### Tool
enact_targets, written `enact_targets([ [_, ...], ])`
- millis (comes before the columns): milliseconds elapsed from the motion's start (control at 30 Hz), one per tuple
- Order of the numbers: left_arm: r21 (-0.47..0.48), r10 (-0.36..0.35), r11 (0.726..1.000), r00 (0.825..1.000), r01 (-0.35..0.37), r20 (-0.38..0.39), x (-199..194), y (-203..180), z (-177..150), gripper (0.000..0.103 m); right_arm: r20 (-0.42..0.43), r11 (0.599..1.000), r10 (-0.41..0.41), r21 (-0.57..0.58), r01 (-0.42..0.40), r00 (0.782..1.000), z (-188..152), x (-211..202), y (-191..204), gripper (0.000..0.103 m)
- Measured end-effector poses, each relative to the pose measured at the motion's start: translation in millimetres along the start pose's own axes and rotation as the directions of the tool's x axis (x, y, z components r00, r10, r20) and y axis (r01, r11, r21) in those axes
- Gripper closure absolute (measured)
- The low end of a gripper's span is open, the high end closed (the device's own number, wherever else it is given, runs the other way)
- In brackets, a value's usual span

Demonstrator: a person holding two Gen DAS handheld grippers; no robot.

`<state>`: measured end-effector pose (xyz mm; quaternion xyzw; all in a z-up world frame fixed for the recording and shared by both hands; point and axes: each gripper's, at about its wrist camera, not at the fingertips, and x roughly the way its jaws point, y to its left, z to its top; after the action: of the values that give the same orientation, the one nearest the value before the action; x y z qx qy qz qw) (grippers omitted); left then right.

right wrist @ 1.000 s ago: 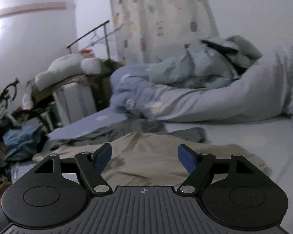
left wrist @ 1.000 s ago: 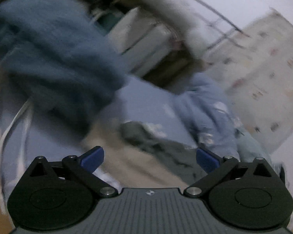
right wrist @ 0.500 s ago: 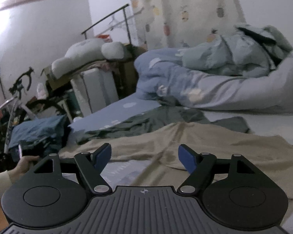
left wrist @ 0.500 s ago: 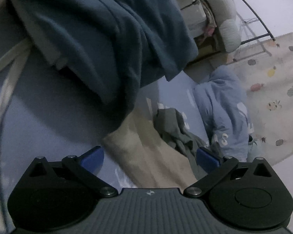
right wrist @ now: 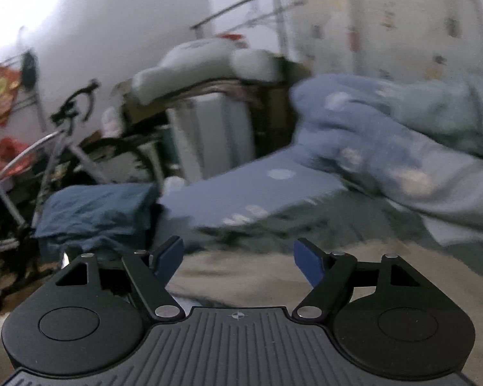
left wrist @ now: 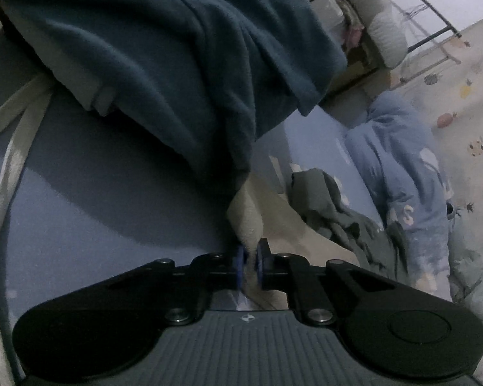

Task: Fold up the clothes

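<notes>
Left gripper [left wrist: 248, 265] jaws pinching beige garment [left wrist: 246, 215] near the bed [left wrist: 80, 225] edge, right gripper [right wrist: 238, 257] jaws spread, perhaps above it.

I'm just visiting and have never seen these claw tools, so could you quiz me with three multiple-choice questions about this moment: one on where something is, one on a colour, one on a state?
1. Where does the dark grey garment lie?
A. On the bed, between the beige garment and the light blue quilt
B. On the bicycle
C. Inside the left claw

2. What colour are the pads on the right claw?
A. Red
B. Blue
C. Yellow

3. How is the left claw set?
A. Wide open over bare sheet
B. Out of sight
C. Closed on a corner of the beige garment

Answers: 1 A, it sits crumpled between the two on the bed. 2 B, both pads show blue. 3 C, beige cloth is pinched between its fingers.
</notes>
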<state>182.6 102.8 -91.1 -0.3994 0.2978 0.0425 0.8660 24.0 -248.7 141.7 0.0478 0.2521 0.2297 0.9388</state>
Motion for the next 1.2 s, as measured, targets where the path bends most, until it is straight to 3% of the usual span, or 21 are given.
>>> enact_targets([
  [67, 0.084, 0.011, 0.996, 0.999, -0.015, 0.048, -6.5, -11.9, -9.3, 0.093, -0.024, 0.998, 0.061, -0.027, -0.062, 0.998, 17.3, 30.7, 23.8, 0.024],
  [200, 0.283, -0.023, 0.959, 0.994, -0.007, 0.103, -8.6, -49.2, -29.6, 0.094, -0.116, 0.986, 0.144, -0.074, -0.153, 0.983, 36.7, 96.3, 65.3, 0.024],
  [333, 0.396, -0.054, 0.918, 0.995, 0.014, 0.089, -4.6, -72.5, -51.4, 0.094, -0.248, 0.976, 0.165, -0.096, -0.193, 0.955, 35.3, 163.4, 92.9, 0.024],
  [467, 0.473, -0.079, 0.881, 0.994, 0.031, 0.082, -4.9, -83.9, -66.8, 0.094, -0.352, 0.982, 0.144, -0.066, -0.178, 0.925, 27.6, 216.6, 98.3, 0.024],
  [533, 0.481, -0.074, 0.877, 0.993, 0.023, 0.087, -5.2, -85.6, -69.2, 0.094, -0.386, 0.986, 0.118, -0.066, -0.155, 0.915, 22.3, 234.5, 98.3, 0.024],
  [733, 0.565, -0.080, 0.825, 0.991, 0.008, 0.102, -7.1, -98.3, -79.8, 0.094, -0.434, 0.980, 0.150, 0.181, -0.077, 0.889, 12.6, 270.9, 72.0, 0.025],
  [1000, 0.701, -0.101, 0.712, 0.992, 0.024, 0.069, -1.6, -124.8, -102.3, 0.093, -0.534, 0.996, -0.008, 0.074, 0.057, 0.845, -0.7, 287.3, 73.4, 0.026],
  [1067, 0.723, -0.107, 0.690, 0.992, 0.028, 0.064, -2.9, -128.9, -106.6, 0.084, -0.543, 0.992, -0.031, 0.087, 0.093, 0.839, -2.7, 292.9, 64.6, 0.028],
  [1200, 0.762, -0.131, 0.647, 0.989, 0.035, 0.066, -8.8, -135.1, -115.2, 0.069, -0.557, 0.986, -0.074, 0.085, 0.146, 0.827, -8.8, 295.7, 48.7, 0.045],
])
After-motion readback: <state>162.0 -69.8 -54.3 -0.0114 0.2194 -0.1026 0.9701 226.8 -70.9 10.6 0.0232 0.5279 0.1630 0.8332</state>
